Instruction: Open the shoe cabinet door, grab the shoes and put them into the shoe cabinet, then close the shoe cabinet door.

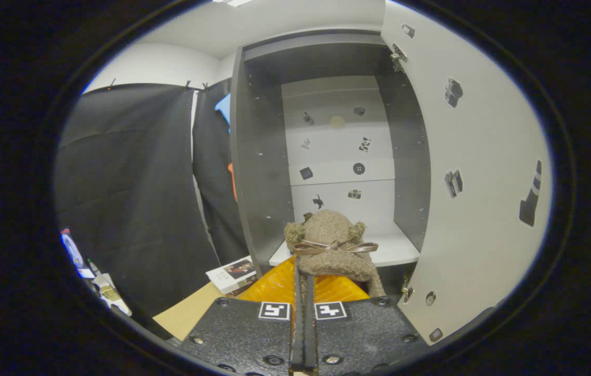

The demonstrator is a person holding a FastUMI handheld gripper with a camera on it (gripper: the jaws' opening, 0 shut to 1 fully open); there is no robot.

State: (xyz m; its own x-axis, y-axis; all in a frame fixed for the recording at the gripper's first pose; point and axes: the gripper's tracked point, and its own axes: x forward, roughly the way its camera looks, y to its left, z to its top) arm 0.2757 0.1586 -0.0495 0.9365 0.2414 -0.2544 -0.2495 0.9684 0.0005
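The gripper had its two fingers drawn nearly together, with only a thin slit between them, and they pinched the back edge of a fuzzy brown shoe. The shoe was held up just ahead of the fingers, in front of the open shoe cabinet. A thin brown ribbon bow lay across the top of the shoe, and two small round tufts stood out at its sides like ears. The shoe hung at the front edge of the white shelf inside the cabinet; whether it touched the shelf could not be told. The cabinet had dark side walls and a pale back panel dotted with small dark stickers. Its door stood swung wide open to the right of the shoe, pale on the inner face, with a few stickers on it and a hinge near the top. An orange ribbed thing showed under the shoe, just ahead of the fingers. To the left of the fingers lay a booklet at the foot of the cabinet, on a light wooden worktop. Black cloth hung left of the cabinet.
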